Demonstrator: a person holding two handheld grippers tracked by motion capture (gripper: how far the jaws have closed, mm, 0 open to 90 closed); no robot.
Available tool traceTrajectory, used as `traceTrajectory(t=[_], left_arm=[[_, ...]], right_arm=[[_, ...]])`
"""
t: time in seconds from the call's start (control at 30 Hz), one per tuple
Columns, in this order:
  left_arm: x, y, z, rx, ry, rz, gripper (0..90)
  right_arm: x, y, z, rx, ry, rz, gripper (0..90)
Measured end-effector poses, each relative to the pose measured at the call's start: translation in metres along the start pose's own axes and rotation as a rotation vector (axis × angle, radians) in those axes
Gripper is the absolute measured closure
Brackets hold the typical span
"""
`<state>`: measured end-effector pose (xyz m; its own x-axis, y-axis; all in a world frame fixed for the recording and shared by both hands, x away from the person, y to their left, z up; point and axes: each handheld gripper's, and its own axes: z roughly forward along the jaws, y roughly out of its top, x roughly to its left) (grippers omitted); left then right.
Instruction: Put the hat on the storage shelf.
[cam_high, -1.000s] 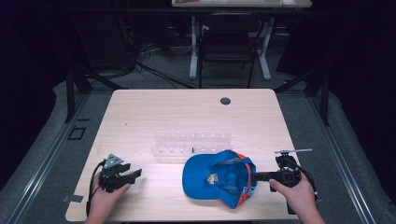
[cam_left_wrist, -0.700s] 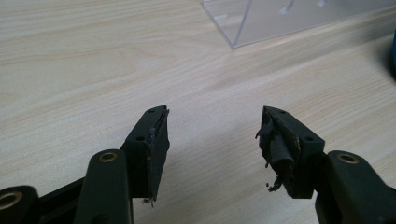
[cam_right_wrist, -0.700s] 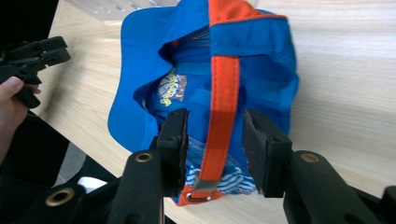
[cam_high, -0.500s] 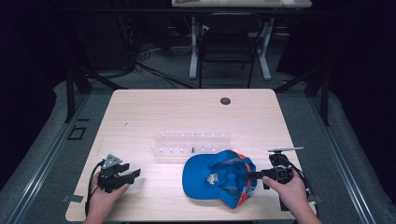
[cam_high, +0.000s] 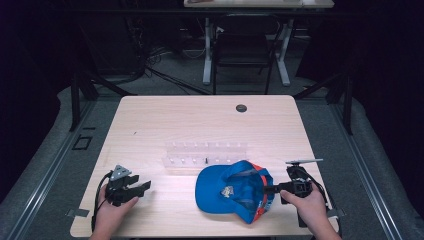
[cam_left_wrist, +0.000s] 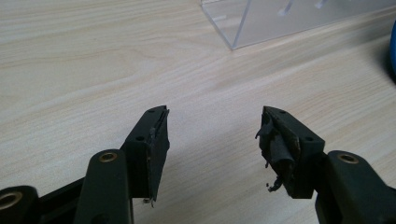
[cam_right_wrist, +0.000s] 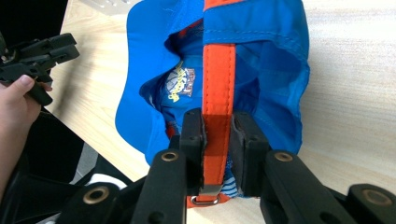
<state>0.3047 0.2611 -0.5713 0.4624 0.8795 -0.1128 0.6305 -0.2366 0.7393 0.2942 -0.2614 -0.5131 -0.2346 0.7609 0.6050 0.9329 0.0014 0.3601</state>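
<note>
A blue cap (cam_high: 232, 191) lies upside down near the table's front edge, its orange back strap (cam_right_wrist: 218, 84) turned toward my right hand. My right gripper (cam_high: 269, 189) is shut on that strap; in the right gripper view (cam_right_wrist: 218, 128) both jaws press the orange band just above its metal buckle. My left gripper (cam_high: 144, 186) rests low at the front left of the table, well away from the cap. Its jaws stand wide apart in the left gripper view (cam_left_wrist: 214, 128) with bare wood between them.
A clear plastic rack (cam_high: 206, 156) sits just behind the cap; its corner (cam_left_wrist: 261, 23) is ahead of my left gripper. A small black round cap (cam_high: 241, 108) marks the table's far side. The wooden table (cam_high: 170, 125) ends close beneath both hands.
My right gripper has slid left toward the cap and now holds its strap. The left gripper has stayed where it was.
</note>
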Motion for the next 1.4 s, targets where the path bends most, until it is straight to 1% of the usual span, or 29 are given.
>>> traceTrajectory(t=[0.1,0.27,0.3,0.33,0.37,0.4,0.43,0.47,0.6,0.67,0.7,0.73,0.77,0.8,0.83,0.87,0.9,0.93,1.0,1.03,1.07,1.1,1.13,1.2,1.23,1.27,1.3,1.33,1.4], left_arm=[[0.0,0.0,0.0,-0.001,0.001,0.002,42.4],[0.0,0.0,0.0,-0.001,0.001,-0.002,42.4],[0.0,0.0,0.0,0.0,0.0,0.003,42.5],[0.0,0.0,0.0,0.0,0.0,0.003,42.4],[0.0,0.0,0.0,-0.001,0.0,0.0,42.4],[0.0,0.0,0.0,-0.001,0.0,0.0,42.4],[0.0,0.0,0.0,-0.003,0.0,0.0,42.4],[0.0,0.0,0.0,-0.003,0.0,0.0,42.4],[0.0,0.0,0.0,-0.003,-0.001,-0.001,42.4],[0.0,0.0,0.0,-0.001,0.0,0.001,42.4],[0.0,0.0,0.0,-0.003,-0.002,0.0,42.4],[0.0,0.0,0.0,-0.003,-0.002,0.0,42.5],[0.0,0.0,0.0,0.0,-0.004,-0.002,42.4],[0.0,0.0,0.0,0.0,-0.004,-0.002,42.4],[0.001,0.001,0.0,0.002,-0.004,-0.002,42.5],[0.001,0.001,0.0,0.002,-0.004,-0.002,42.5],[0.001,0.001,0.0,0.001,-0.005,-0.002,42.4],[0.001,0.001,0.0,0.001,-0.005,-0.002,42.4],[0.001,0.001,0.0,0.0,-0.005,-0.003,42.4],[0.001,0.001,-0.001,-0.001,-0.005,-0.003,42.5],[0.001,0.001,-0.001,-0.002,-0.006,-0.004,42.5],[0.001,0.001,-0.001,-0.002,-0.006,-0.005,42.4],[0.001,0.001,-0.001,-0.002,-0.006,-0.005,42.4],[0.001,0.001,-0.001,-0.002,-0.007,-0.005,42.4],[0.001,0.001,-0.001,-0.002,-0.007,-0.004,42.4],[0.001,0.001,-0.001,-0.001,-0.007,-0.005,42.4],[0.001,0.001,-0.001,-0.002,-0.007,-0.005,42.5],[0.001,0.001,-0.001,-0.001,-0.009,-0.009,42.4],[0.001,0.001,-0.001,-0.003,-0.008,-0.007,42.4]], right_arm=[[0.002,0.002,-0.004,0.003,-0.003,0.018,76.9],[0.008,0.007,-0.011,0.027,-0.013,0.025,77.2],[0.012,0.011,-0.017,0.026,-0.018,0.024,77.2],[0.012,0.011,-0.017,0.026,-0.018,0.024,77.2],[0.017,0.015,-0.023,0.03,-0.022,0.037,77.2],[0.017,0.015,-0.023,0.03,-0.022,0.037,77.2],[0.021,0.021,-0.029,0.051,-0.03,0.026,77.2],[0.021,0.021,-0.029,0.051,-0.03,0.026,77.2],[0.032,0.03,-0.038,0.07,-0.045,0.038,77.2],[0.037,0.035,-0.043,0.093,-0.047,0.039,77.2],[0.041,0.037,-0.044,0.09,-0.051,0.046,77.2],[0.041,0.037,-0.044,0.09,-0.051,0.046,77.2],[0.045,0.041,-0.047,0.111,-0.056,0.047,77.2],[0.045,0.041,-0.047,0.111,-0.056,0.047,77.2],[0.049,0.044,-0.05,0.133,-0.058,0.036,77.3],[0.051,0.046,-0.051,0.131,-0.059,0.044,77.2],[0.053,0.048,-0.053,0.148,-0.056,0.04,77.3],[0.055,0.048,-0.054,0.145,-0.053,0.055,77.3],[0.057,0.05,-0.055,0.149,-0.047,0.049,77.3],[0.061,0.053,-0.057,0.14,-0.046,0.08,77.3],[0.061,0.053,-0.057,0.14,-0.046,0.08,77.3],[0.063,0.056,-0.06,0.152,-0.041,0.056,77.3],[0.063,0.056,-0.06,0.152,-0.041,0.056,77.3],[0.067,0.059,-0.063,0.152,-0.042,0.063,77.4],[0.071,0.061,-0.065,0.146,-0.043,0.073,77.4],[0.071,0.061,-0.065,0.146,-0.043,0.073,77.4],[0.074,0.063,-0.067,0.154,-0.045,0.072,77.4],[0.079,0.066,-0.069,0.143,-0.039,0.079,77.4],[0.082,0.068,-0.071,0.153,-0.04,0.068,77.4]])
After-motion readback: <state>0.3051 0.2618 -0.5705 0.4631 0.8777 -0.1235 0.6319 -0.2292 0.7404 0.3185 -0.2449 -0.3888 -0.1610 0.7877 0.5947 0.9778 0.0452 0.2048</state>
